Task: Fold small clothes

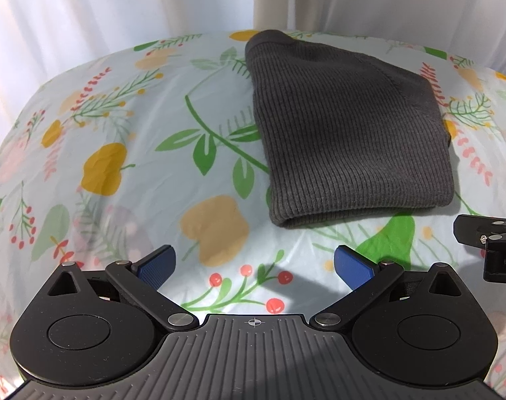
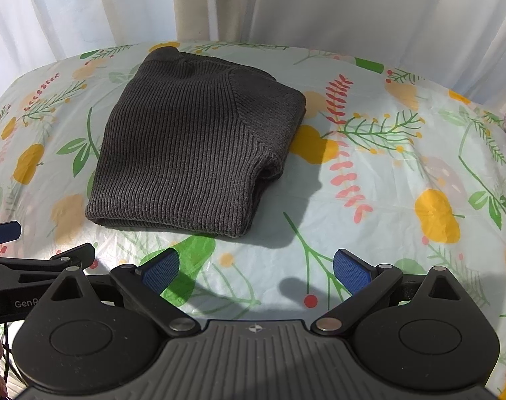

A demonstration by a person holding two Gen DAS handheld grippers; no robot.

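1. Here's the dark grey ribbed knit garment [image 1: 349, 126], lying in the upper centre-right of the left wrist view and the upper left-centre of the right wrist view [image 2: 193, 143]. It sits flat on the floral tablecloth [image 1: 119, 153], already doubled into a compact packet with a rounded fold along its near edge.

2. The left gripper [image 1: 253, 263] hangs at the bottom centre of its frame, blue pads spread wide, nothing between them. It's short of the cloth, near the packet's lower edge but not touching.

3. The right gripper [image 2: 256, 266] mirrors it: fingers wide apart and empty, low in its own frame, below the garment's lower right corner and clear of it.

4. Each tool peeks into the other's picture, at the right edge of the left view and the lower left of the right view. So they sit side by side.

5. My read: the folding looks largely done, and this is a pause between grasps. There may be one more fold or tidy to come.

6. If another fold follows, each gripper needs to slide forward and pinch a near corner through all the layers. Loose layers show at the lower right corner [image 2: 269, 170], so a shallow pinch could peel the top ply alone.

7. White curtains [image 2: 286, 3] fill the top of the frame.
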